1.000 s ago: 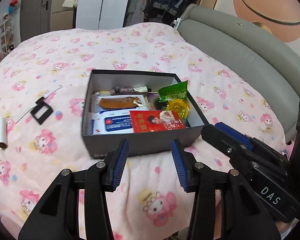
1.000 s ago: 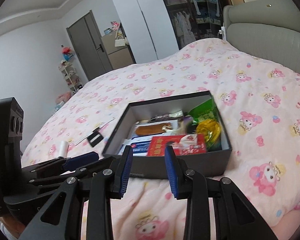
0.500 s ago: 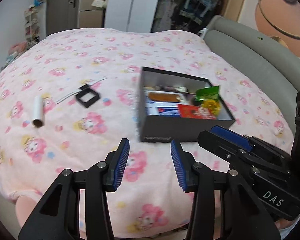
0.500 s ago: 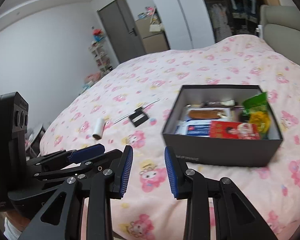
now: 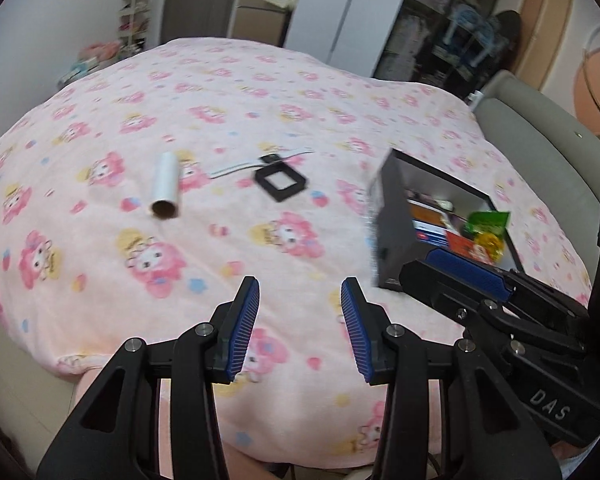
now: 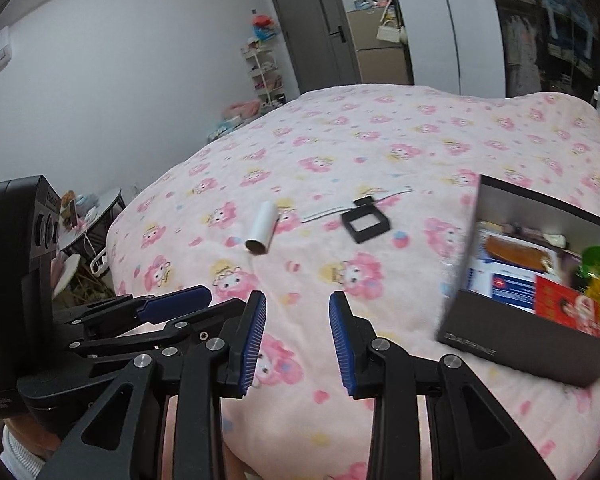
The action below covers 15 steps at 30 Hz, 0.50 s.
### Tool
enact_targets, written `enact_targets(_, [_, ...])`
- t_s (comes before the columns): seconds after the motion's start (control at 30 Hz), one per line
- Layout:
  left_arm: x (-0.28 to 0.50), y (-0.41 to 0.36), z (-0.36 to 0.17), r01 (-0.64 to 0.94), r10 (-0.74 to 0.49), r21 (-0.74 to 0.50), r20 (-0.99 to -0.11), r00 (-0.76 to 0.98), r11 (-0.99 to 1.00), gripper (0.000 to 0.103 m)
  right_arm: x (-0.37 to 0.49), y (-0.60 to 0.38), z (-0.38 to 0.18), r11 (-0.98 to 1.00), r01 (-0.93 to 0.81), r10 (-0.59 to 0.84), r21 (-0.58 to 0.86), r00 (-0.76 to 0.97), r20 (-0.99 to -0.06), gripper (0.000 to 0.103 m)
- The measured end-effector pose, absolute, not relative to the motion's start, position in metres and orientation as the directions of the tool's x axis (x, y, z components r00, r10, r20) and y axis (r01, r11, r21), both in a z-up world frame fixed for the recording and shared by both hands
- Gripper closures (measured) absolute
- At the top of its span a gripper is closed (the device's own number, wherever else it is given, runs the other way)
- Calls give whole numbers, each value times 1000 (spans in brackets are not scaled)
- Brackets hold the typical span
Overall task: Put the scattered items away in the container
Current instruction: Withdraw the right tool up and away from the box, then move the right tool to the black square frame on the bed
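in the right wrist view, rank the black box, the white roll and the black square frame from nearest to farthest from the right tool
1. The black box is nearest, low on the right of the right tool.
2. The white roll lies further up the bed, left of centre.
3. The black square frame lies up the bed, right of the roll. These last two are too close to call.

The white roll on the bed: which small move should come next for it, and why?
Probably bring the left gripper forward over the white roll. Its jaws are open with nothing between them, and the roll lies loose on the blanket, outside the dark box, on the left gripper's side.
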<state>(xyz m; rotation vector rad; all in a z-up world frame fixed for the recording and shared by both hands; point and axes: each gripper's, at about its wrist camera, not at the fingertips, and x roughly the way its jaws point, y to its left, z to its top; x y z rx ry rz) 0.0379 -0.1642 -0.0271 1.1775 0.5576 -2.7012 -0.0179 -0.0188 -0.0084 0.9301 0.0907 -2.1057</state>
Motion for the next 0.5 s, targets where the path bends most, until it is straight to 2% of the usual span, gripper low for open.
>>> enact_targets(0.23, [20, -176, -45, 286, 21, -293, -731, -682, -912, 61, -33, -30, -23, -678, 682, -646, 275, -374, -665, 74])
enact_targets(0.5, [-24, -203, -63, 302, 53, -348, -729, -683, -888, 61, -75, -53, -34, -711, 659, -601, 243, -392, -697, 74])
